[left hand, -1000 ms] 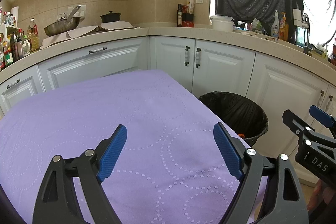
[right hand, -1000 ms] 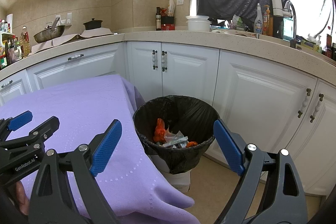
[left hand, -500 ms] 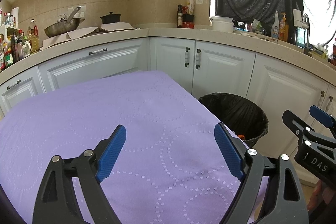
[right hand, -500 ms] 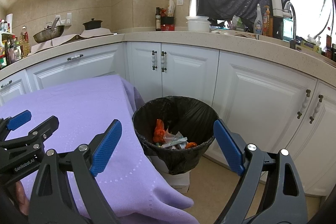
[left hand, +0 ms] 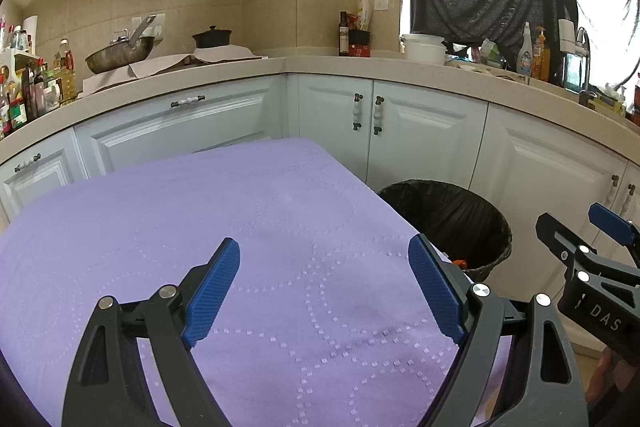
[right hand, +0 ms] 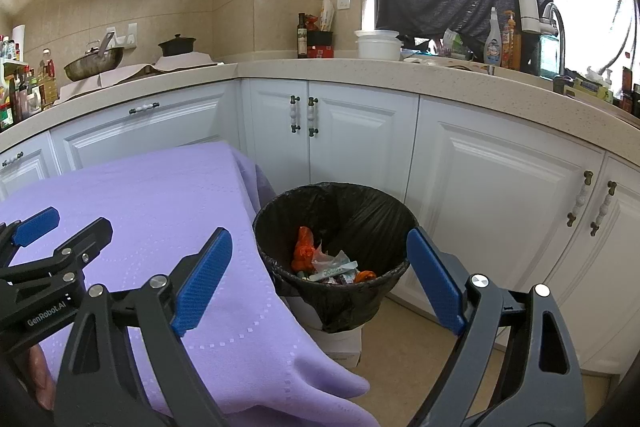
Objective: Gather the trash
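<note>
Above the purple cloth (left hand: 240, 227), left tool (left hand: 324, 287) gapes wide, empty; right tool (right hand: 320, 275) likewise.

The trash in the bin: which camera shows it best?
The right wrist view: it looks into the bin, showing orange scraps and wrappers. The left wrist view shows only the bin's far rim and one orange speck behind the purple tablecloth.

Left gripper (left hand: 324, 287) open, empty, above purple tablecloth (left hand: 160, 227); black-lined bin (left hand: 452, 219) just beside.

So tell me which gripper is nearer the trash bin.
Right. The right gripper hangs just before the trash bin; the left gripper is over the purple tablecloth, farther off.
</note>
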Demonstrator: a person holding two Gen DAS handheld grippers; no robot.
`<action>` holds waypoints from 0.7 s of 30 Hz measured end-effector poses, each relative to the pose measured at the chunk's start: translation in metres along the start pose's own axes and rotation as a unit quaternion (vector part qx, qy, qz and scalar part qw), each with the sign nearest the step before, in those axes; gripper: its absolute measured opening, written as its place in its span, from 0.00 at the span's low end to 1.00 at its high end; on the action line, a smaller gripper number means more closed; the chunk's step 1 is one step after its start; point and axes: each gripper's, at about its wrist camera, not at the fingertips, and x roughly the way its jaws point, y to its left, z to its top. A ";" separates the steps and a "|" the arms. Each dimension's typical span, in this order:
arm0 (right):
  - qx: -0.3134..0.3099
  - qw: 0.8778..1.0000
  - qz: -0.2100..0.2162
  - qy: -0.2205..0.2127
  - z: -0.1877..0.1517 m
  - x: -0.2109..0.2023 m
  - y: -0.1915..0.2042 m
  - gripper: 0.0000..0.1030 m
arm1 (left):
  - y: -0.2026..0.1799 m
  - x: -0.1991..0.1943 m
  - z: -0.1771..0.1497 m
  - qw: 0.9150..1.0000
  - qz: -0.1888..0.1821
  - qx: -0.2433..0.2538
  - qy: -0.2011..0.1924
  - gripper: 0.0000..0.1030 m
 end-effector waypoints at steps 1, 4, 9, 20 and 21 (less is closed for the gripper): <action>0.000 1.000 0.000 0.000 0.000 0.000 0.000 0.84 | 0.000 0.000 0.000 1.000 0.000 0.001 0.000 0.81; 0.000 1.000 0.000 0.000 0.000 0.000 0.000 0.84 | -0.001 0.000 0.000 1.000 0.000 0.000 0.001 0.81; -0.001 1.000 0.001 0.000 0.000 0.001 0.000 0.84 | -0.001 0.001 0.000 1.000 0.001 -0.001 0.003 0.82; -0.001 1.000 0.001 0.002 0.000 0.001 0.000 0.84 | -0.006 0.002 -0.001 1.000 -0.012 0.007 0.005 0.85; -0.001 1.000 0.001 0.002 0.000 0.001 0.000 0.84 | -0.006 0.002 -0.001 1.000 -0.014 0.005 0.005 0.87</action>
